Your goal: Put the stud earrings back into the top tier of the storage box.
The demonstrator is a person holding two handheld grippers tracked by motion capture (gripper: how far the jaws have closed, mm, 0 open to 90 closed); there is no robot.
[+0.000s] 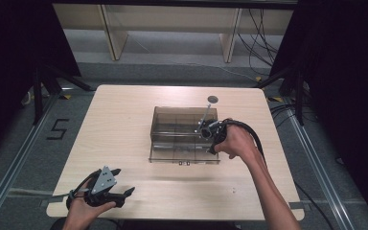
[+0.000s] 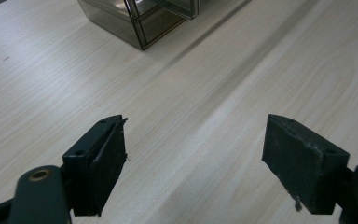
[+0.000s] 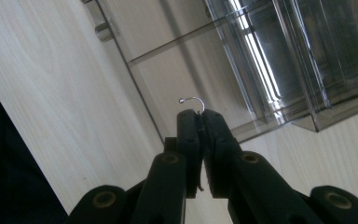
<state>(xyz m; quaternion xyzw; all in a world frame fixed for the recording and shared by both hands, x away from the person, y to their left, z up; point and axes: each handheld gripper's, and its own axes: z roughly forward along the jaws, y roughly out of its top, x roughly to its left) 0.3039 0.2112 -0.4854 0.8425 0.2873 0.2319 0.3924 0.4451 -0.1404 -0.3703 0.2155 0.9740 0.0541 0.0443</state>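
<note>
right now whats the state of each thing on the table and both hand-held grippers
clear smoky plastic compartment box: lid open, lying flat on the table
small curved silver wire hook: pinched at the right jaw tips, above the box
right hand-held gripper: shut on the hook
left hand-held gripper: open, nothing between its jaws, over bare light wooden table
</note>
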